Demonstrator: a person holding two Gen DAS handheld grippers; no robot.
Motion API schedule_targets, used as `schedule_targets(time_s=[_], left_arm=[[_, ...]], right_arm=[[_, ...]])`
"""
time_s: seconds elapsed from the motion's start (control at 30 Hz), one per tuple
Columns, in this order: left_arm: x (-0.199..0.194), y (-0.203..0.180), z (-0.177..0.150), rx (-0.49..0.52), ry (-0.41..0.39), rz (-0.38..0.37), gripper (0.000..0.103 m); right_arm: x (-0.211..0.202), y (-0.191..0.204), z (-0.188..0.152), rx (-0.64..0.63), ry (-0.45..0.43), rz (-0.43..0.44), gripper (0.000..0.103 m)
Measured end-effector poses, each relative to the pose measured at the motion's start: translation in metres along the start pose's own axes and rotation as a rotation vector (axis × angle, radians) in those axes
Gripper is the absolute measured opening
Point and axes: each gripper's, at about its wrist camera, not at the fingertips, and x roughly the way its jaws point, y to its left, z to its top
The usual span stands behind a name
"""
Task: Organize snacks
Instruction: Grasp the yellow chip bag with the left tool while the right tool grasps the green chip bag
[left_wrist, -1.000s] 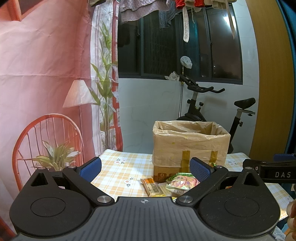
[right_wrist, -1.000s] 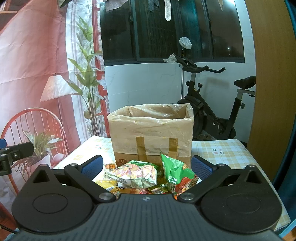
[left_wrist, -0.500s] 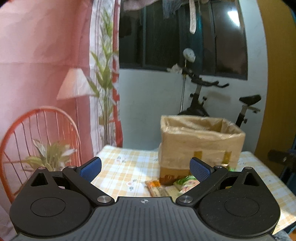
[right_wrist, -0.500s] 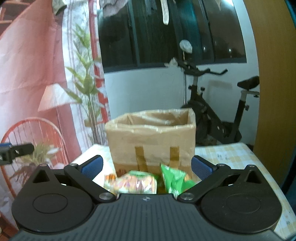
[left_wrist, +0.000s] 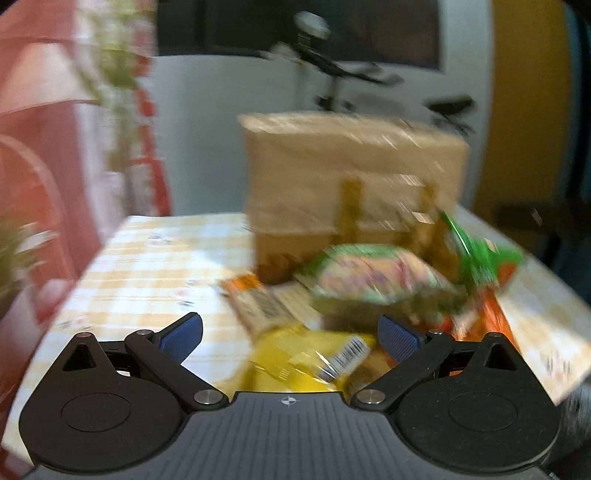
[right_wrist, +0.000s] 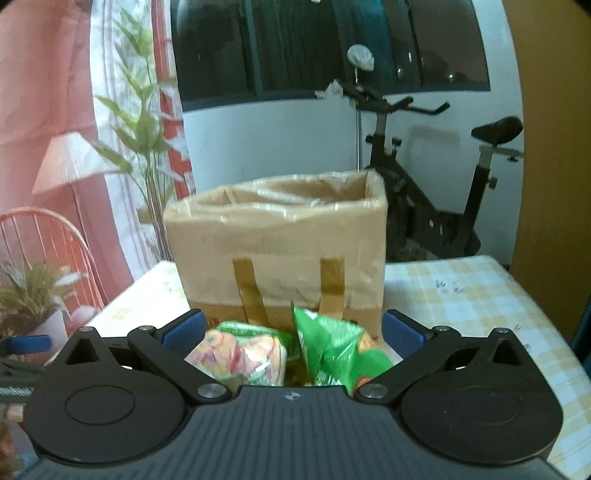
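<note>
left wrist view blurred: left tongs (left_wrist: 290, 334) wide, empty over snacks (left_wrist: 373, 280); right tongs (right_wrist: 291, 330) same.

Left gripper (left_wrist: 291, 336): jaws stood spread wide, nothing clamped between the blue pads (left_wrist: 183, 335); view blurred.
Right gripper (right_wrist: 291, 330): jaws stood spread wide, blue pads (right_wrist: 402, 334) well apart, nothing gripped.
Relative position: a part of the left gripper showed at the far left edge of the right wrist view.
</note>
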Motion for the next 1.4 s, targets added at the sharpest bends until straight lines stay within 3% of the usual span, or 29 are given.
schedule_targets(time_s=[0.23, 0.47, 0.7, 0.8, 0.87, 0.97, 1.4], left_arm=[[0.033, -0.007, -0.015, 0.068, 0.064, -0.054, 0.102], [0.054, 0.008, -0.02, 0.04, 0.133, -0.014, 0.102], [0.074, 0.009, -0.023, 0.024, 0.177, -0.025, 0.102], [0.081, 0.014, -0.022, -0.007, 0.175, -0.04, 0.102], [0.081, 0.018, -0.021, -0.036, 0.17, -0.042, 0.092], [0.074, 0.025, -0.017, -0.094, 0.158, -0.049, 0.085], [0.041, 0.054, 0.004, -0.275, 0.015, -0.033, 0.084]], right_arm=[[0.02, -0.012, -0.011, 0.03, 0.07, -0.01, 0.103], [0.035, -0.017, -0.016, 0.044, 0.113, -0.016, 0.103], [0.047, -0.018, -0.019, 0.032, 0.137, -0.017, 0.103], [0.049, -0.021, -0.018, 0.018, 0.133, -0.03, 0.103], [0.05, -0.023, -0.018, 0.006, 0.133, -0.04, 0.103], [0.052, -0.028, -0.018, -0.016, 0.134, -0.062, 0.103], [0.072, -0.048, -0.012, -0.118, 0.122, -0.137, 0.103]])
